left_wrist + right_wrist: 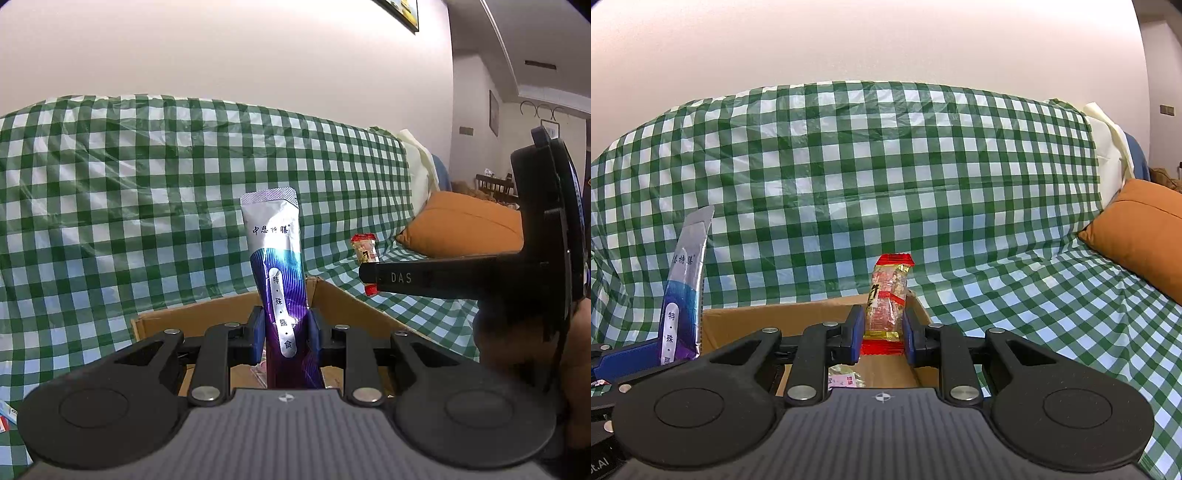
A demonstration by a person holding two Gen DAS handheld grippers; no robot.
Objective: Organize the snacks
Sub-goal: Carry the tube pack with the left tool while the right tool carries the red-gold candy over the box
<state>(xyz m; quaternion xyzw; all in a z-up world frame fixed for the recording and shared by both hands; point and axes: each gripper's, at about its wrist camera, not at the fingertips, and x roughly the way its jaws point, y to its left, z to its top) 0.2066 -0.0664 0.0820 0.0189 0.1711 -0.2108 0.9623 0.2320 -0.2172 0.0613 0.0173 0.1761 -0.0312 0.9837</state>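
Your left gripper (284,334) points level over the cardboard box (221,314), pinching the silver-purple sachet (277,266) upright at twelve o'clock. Your right gripper (882,332), at its three o'clock, clamps the red snack packet (888,299) upright above the same box.

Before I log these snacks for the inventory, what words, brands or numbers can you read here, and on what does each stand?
"中恩特膳": top of the silver-purple pouch, held in the left gripper.
"特·殊·膳·食": white strip down the same pouch.
"DAS": finger of the right gripper, seen from the left wrist.
Red snack packet, in the right gripper: print too blurred to read.
Packets in the cardboard box: unreadable.
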